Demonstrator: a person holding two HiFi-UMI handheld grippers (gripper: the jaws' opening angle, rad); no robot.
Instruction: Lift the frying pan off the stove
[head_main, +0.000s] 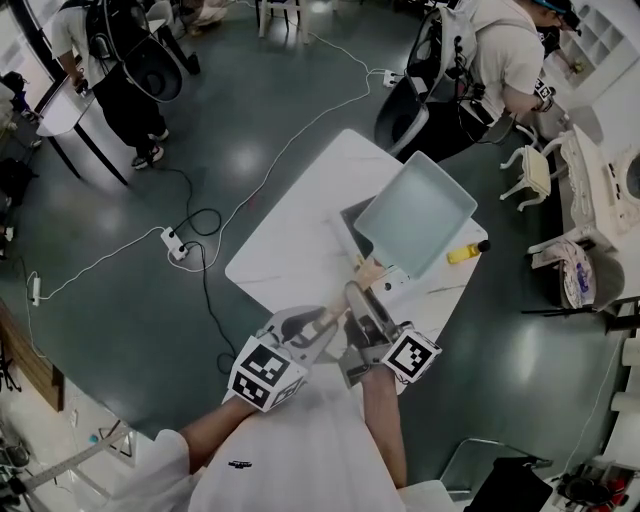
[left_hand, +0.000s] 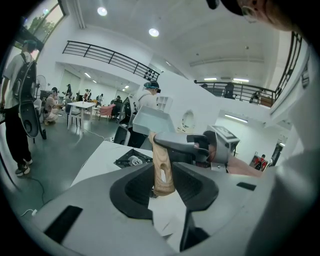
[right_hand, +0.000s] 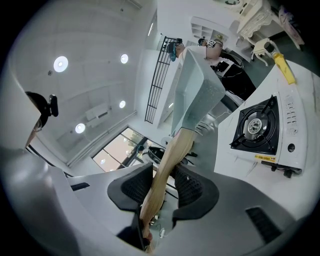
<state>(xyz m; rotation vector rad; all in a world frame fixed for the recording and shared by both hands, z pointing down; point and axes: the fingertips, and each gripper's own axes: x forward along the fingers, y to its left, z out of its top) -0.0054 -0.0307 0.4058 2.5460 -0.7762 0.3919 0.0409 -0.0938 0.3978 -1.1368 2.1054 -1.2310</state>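
A pale blue-grey square frying pan (head_main: 415, 212) hangs tilted in the air above the white table (head_main: 290, 240), clear of the black stove (head_main: 350, 214). Its wooden handle (head_main: 368, 272) runs back toward me. My left gripper (head_main: 322, 322) is shut on the handle's end (left_hand: 162, 170). My right gripper (head_main: 357, 300) is shut on the handle a little further up (right_hand: 165, 175). The right gripper view looks up along the handle to the pan (right_hand: 197, 95), with the stove's burner (right_hand: 260, 125) down at the right. In the left gripper view the pan (left_hand: 150, 120) is ahead, above the stove (left_hand: 131, 159).
A yellow bottle (head_main: 465, 252) lies on the table beside the stove. People stand at the table's far end (head_main: 500, 60) and at the upper left (head_main: 120, 80). Cables and a power strip (head_main: 175, 243) lie on the floor to the left. White furniture (head_main: 585, 190) stands at the right.
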